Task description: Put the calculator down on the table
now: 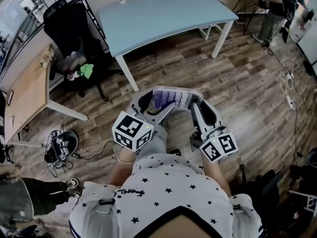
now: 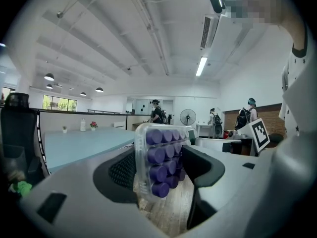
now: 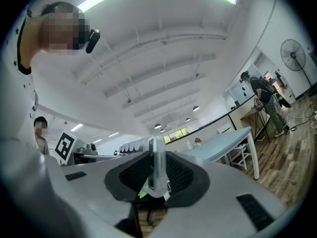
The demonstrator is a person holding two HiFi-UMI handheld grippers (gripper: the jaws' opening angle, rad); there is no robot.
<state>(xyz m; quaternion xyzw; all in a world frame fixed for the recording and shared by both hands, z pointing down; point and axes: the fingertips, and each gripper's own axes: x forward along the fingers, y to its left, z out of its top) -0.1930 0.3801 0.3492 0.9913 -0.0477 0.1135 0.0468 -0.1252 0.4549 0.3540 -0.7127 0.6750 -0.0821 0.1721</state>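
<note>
the calculator (image 1: 171,98) (image 2: 161,162) (image 3: 156,170), purple-keyed in a clear case, is held in the air above the wooden floor (image 1: 247,83), short of the near edge of the light blue table (image 1: 163,14). its thin right edge is pinched between the pads of the right gripper (image 1: 194,104) (image 3: 156,177). its left end is set slantwise between the widely spread jaws of the left gripper (image 1: 154,104) (image 2: 166,155); whether both pads press it cannot be told. bare floor is seen between the calculator and the table's edge. a black chair (image 1: 69,29) and a wooden desk (image 1: 27,93) are placed well apart at the left.
</note>
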